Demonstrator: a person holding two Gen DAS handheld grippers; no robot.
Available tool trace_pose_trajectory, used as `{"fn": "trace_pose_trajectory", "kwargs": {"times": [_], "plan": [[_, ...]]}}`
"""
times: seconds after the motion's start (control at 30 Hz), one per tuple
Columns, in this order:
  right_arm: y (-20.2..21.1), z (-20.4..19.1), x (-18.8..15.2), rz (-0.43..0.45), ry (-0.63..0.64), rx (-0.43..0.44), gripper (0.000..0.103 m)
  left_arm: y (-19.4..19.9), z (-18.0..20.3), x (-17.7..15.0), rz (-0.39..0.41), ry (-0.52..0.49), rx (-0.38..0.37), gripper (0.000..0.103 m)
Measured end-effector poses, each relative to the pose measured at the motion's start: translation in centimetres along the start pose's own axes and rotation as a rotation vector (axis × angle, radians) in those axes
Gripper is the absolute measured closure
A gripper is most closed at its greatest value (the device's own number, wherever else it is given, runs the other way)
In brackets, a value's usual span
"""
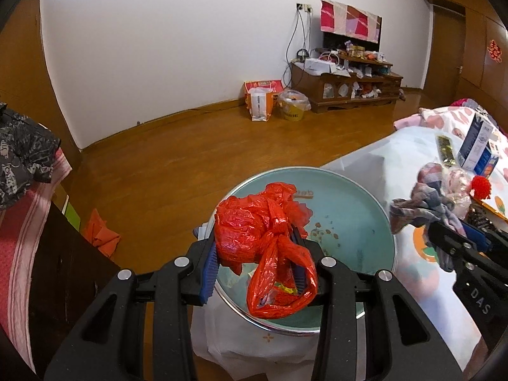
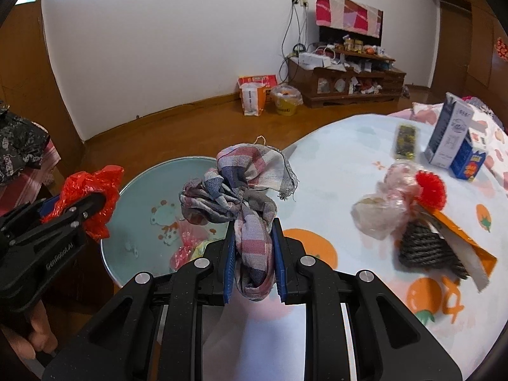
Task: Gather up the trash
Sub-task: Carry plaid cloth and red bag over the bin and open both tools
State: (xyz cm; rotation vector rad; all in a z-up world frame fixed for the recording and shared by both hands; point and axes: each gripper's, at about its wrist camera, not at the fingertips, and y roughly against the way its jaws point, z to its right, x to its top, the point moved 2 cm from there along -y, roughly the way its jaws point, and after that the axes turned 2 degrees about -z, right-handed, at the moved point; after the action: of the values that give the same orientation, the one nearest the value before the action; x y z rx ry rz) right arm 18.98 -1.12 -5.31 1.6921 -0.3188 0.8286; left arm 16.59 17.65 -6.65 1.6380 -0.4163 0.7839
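Both grippers are loaded, and the drop turns on where each load sits relative to the basin (image 1: 358, 209), a pale green round tub beside the table (image 2: 349, 146). Left gripper (image 1: 254, 254) has its fingers clenched on a red bag (image 1: 254, 228), knotted, mouth hanging toward the camera; the bag sits right over the basin's near-left part, so a release there looks likely to land inside. Right gripper (image 2: 254, 250) has its fingers clamped on a plaid rag (image 2: 241, 187), long axis running up and away from the fingers, bulk bunched above the tips. The rag sits over the table edge just right of the basin, near its rim but not clearly over the bowl; judged, it needs a short carry leftward. Left hand is nearer the basin. More wrappers (image 2: 190, 247) lie in the basin already.
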Motion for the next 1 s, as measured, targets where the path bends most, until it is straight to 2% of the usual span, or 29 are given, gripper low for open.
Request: {"fn": "trace_pose_trajectory", "kwargs": {"times": [0.17,0.27,0.33,0.4,0.43,0.63,0.67,0.7,0.77,0.9,1.0], "plan": [[-2.3,-0.4,0.3,-0.046,0.002,0.02,0.081,-1.4,0.5,-0.3,-0.032,-0.014,-0.002,0.063],[-3.5,-0.6,0.4,-0.07,0.014,0.039,0.076,-2.2,0.8,-0.5,-0.049,-0.026,-0.001,0.061],[-4.2,-0.6,0.5,-0.085,0.02,0.068,0.071,-2.5,0.8,-0.6,-0.056,-0.026,0.0,0.055],[-4.5,-0.6,0.6,-0.092,0.022,0.071,0.062,-2.7,0.6,-0.7,-0.059,-0.027,0.008,0.048],[-4.5,-0.4,0.7,-0.088,0.023,0.068,0.061,-2.7,0.5,-0.7,-0.058,-0.026,0.015,0.042],[-3.5,0.4,1.0,-0.072,-0.004,0.069,0.057,-2.4,-0.4,-0.7,-0.06,0.009,0.034,0.029],[-3.2,0.4,1.0,-0.068,-0.008,0.067,0.053,-2.2,-0.4,-0.7,-0.06,0.015,0.039,0.022],[-2.8,0.7,1.0,-0.062,-0.015,0.065,0.045,-2.0,-0.4,-0.7,-0.058,0.025,0.046,0.019],[-2.1,1.2,1.0,-0.051,-0.03,0.063,0.037,-1.4,-0.4,-0.8,-0.049,0.038,0.062,0.012],[-0.5,2.0,0.7,-0.024,-0.045,0.035,0.037,-0.3,0.0,-0.6,-0.035,0.036,0.078,0.011],[0.9,3.3,-0.1,-0.005,-0.054,-0.004,0.037,0.7,0.7,-0.8,-0.023,0.032,0.059,0.01]]}}
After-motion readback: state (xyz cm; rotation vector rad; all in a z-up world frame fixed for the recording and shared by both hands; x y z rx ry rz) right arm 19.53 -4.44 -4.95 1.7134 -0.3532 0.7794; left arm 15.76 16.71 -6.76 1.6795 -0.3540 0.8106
